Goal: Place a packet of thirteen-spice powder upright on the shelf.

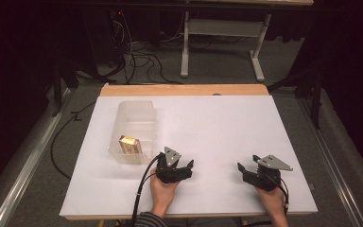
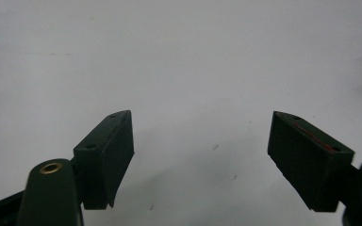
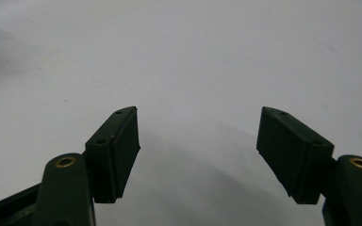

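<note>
A clear plastic bin (image 1: 134,130) lies on the left part of the white table (image 1: 217,123), with a small yellow box (image 1: 130,144) inside its near end. My left gripper (image 1: 189,165) rests low on the table just right of the bin's near corner. Its jaws stand apart in the left gripper view, left gripper (image 2: 201,136), with bare white surface between them. My right gripper (image 1: 240,168) sits near the front right of the table, pointing left. Its jaws also stand wide apart, right gripper (image 3: 198,129), holding nothing.
A black cable (image 1: 142,189) trails from the left gripper over the table's front edge. Beyond the far wooden edge (image 1: 184,90) the floor holds a white stand (image 1: 217,42) and loose cables (image 1: 142,56). Metal rails run along both sides.
</note>
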